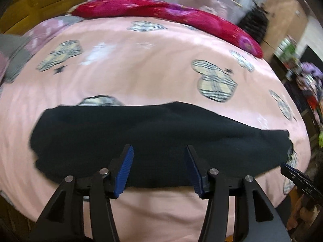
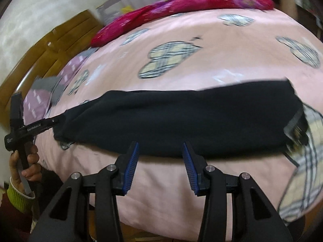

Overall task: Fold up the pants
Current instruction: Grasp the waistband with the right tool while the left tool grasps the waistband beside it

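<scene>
Black pants (image 1: 157,141) lie folded in a long flat band across the pink bedspread (image 1: 141,70); they also show in the right wrist view (image 2: 181,121). My left gripper (image 1: 159,151) is open and empty, its blue pads over the near edge of the pants. My right gripper (image 2: 160,147) is open and empty, just short of the pants' near edge. The right gripper's tip shows at the pants' right end in the left wrist view (image 1: 292,171). The left gripper shows at the pants' left end in the right wrist view (image 2: 30,129).
A red floral pillow (image 1: 165,14) lies along the far side of the bed. A wooden headboard (image 2: 50,46) stands to the left. Shelves with clutter (image 1: 298,70) stand beyond the bed's right edge. Both views are motion-blurred.
</scene>
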Motion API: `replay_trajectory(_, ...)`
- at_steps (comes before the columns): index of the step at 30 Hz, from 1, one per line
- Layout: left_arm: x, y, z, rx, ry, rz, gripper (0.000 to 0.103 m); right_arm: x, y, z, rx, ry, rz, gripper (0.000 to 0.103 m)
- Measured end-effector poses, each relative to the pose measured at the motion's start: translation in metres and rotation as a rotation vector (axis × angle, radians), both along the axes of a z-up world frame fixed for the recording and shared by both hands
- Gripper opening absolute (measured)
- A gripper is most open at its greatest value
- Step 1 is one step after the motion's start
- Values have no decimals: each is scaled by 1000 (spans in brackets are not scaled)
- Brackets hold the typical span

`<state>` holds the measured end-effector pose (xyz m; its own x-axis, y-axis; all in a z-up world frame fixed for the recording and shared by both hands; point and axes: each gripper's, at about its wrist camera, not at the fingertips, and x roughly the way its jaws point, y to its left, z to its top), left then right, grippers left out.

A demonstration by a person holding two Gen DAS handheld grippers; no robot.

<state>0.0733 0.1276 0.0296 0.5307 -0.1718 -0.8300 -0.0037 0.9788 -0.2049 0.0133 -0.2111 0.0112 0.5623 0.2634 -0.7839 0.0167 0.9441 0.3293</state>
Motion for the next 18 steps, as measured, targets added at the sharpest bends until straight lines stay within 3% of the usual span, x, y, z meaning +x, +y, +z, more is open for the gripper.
replay_trajectory(18,48,-169,-1,-1,83,-431,58,-45,-98,-19,95,-4,-319,46)
